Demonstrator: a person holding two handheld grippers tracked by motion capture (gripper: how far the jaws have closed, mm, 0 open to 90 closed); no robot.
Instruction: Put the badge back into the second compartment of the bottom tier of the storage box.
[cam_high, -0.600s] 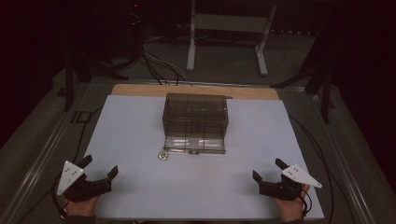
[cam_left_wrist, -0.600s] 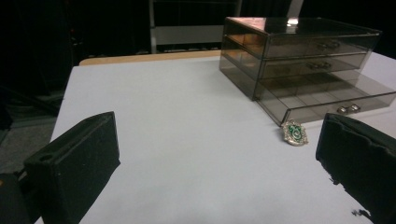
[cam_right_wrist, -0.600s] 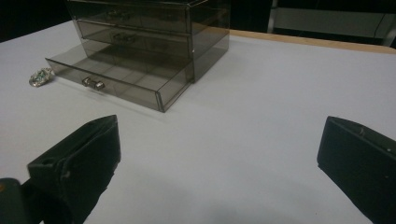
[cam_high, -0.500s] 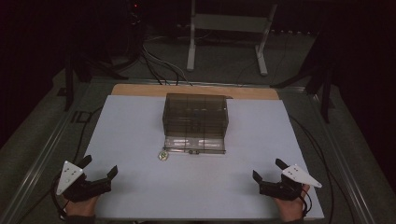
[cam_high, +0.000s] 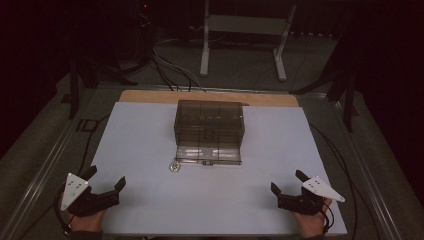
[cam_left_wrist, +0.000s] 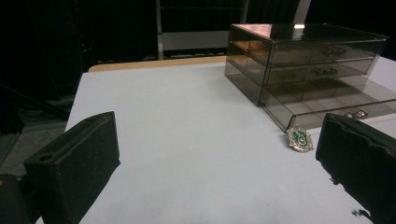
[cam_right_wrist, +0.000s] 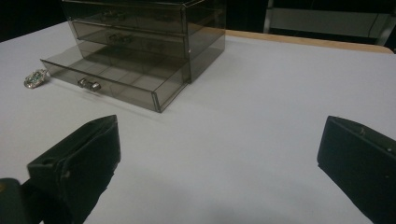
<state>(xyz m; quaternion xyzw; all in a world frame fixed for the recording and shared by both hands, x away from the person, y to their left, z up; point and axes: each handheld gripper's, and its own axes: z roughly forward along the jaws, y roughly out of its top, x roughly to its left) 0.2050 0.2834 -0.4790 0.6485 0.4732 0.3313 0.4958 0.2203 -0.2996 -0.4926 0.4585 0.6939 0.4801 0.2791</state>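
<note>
1. High view: I have my left gripper (cam_high: 106, 185) resting low at the near left corner of the worktop (cam_high: 150, 200) and my right gripper (cam_high: 288, 184) at the near right corner. Both stand with jaws spread wide and nothing between them. Ahead of both, about midway between them, sits the smoky clear drawer box (cam_high: 209, 123), its bottom drawer (cam_high: 209, 154) pulled out toward me. I judge that drawer is open to take the small badge (cam_high: 174, 165), which lies on the worktop just off the drawer's left front corner, ahead and to the right of my left gripper.

2. Left gripper view: the jaws rise at either edge, wide apart and empty. The badge (cam_left_wrist: 300, 138), green and silver, lies ahead toward the right jaw, close beside the open drawer (cam_left_wrist: 327, 109) but apart from it as far as I can tell. Lying flat on bare worktop, it looks reachable from above; I judge this gripper is the nearer one for picking it up.

3. Right gripper view: jaws again fully parted, holding nothing. The drawer box (cam_right_wrist: 144, 28) is ahead toward the left jaw, the open drawer's knob (cam_right_wrist: 88, 84) facing me, the badge (cam_right_wrist: 35, 78) beyond the drawer's far corner. I'd keep this gripper free to steady the box or push the drawer shut.
</note>
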